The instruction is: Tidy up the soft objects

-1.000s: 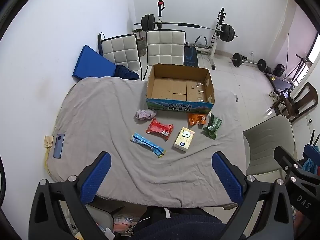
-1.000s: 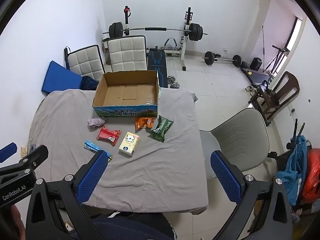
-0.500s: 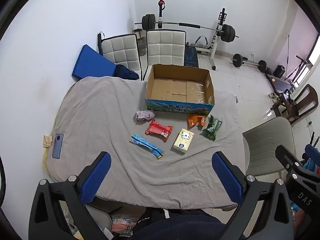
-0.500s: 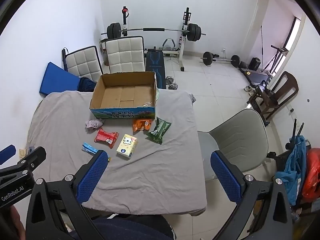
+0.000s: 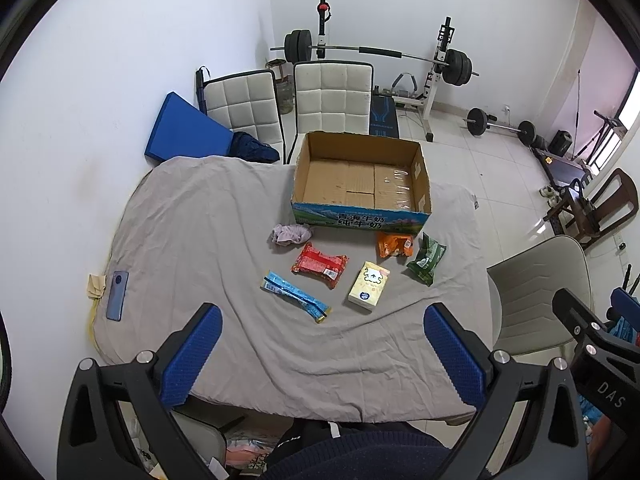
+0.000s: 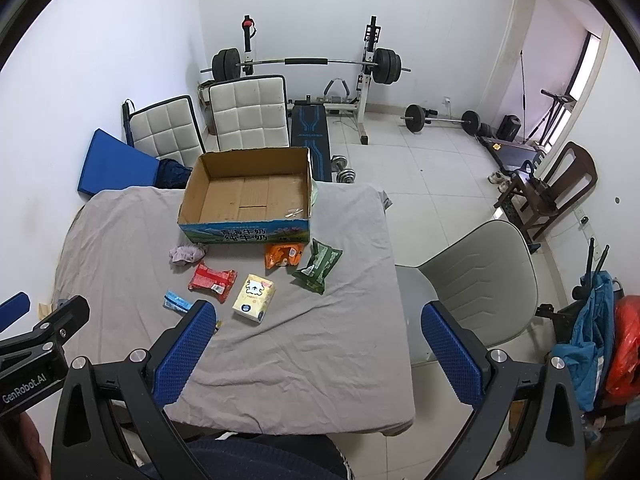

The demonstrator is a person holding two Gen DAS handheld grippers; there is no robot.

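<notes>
Both the left hand-held gripper (image 5: pixel 322 354) and right hand-held gripper (image 6: pixel 318 350) are hovering wide open and holding nothing above the cloth-draped counter (image 5: pixel 192 240). Crinkly snack packets (image 5: pixel 319 264), a tissue pack (image 5: pixel 369 286) and a crumpled cloth (image 5: pixel 290 234) are lying before the open cardboard box (image 5: pixel 360 220).

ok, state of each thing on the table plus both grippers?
cardboard box: open, empty
purple cloth: crumpled, outside box
red packet: flat on sheet
blue packet: flat
tissue pack: flat
orange packet: by box front
green packet: flat
left gripper: open, empty
right gripper: open, empty
</notes>
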